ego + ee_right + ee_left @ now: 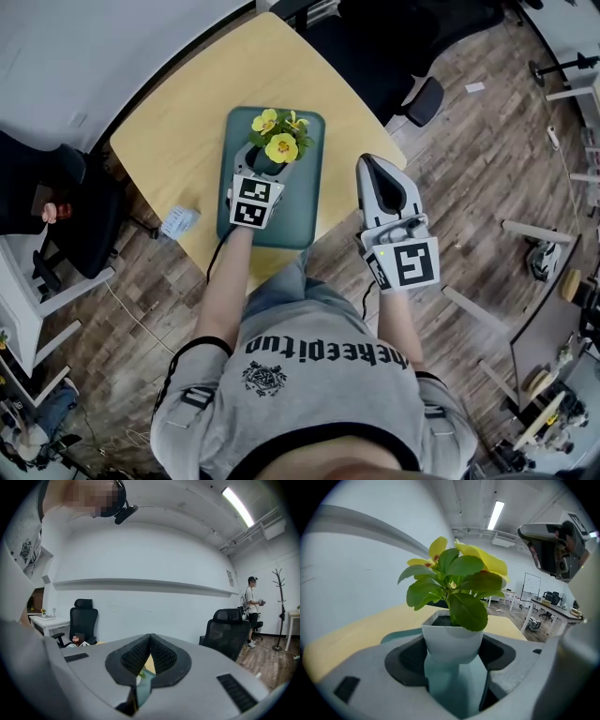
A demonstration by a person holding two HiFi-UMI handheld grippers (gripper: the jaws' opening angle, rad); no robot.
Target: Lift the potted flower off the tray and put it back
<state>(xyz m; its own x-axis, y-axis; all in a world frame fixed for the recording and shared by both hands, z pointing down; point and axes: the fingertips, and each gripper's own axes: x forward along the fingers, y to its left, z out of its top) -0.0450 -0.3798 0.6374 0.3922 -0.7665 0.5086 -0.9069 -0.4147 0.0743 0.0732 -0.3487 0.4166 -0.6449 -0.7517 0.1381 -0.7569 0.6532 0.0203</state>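
The potted flower (281,147), yellow blooms over green leaves in a white pot (452,641), is on the teal tray (302,206) on a yellow table (178,122). My left gripper (266,159) is shut on the pot, its black pads pressing both sides (454,645). The tray (454,686) shows right under the pot; whether the pot touches it I cannot tell. My right gripper (368,161) hovers to the right of the tray near the table's right edge, shut with nothing between its jaws (151,639).
A small blue-and-white packet (178,221) lies near the table's left front edge. Black office chairs stand beyond the table (422,98) and at its left (84,216). A person (253,606) stands at the far right by a coat stand (280,606).
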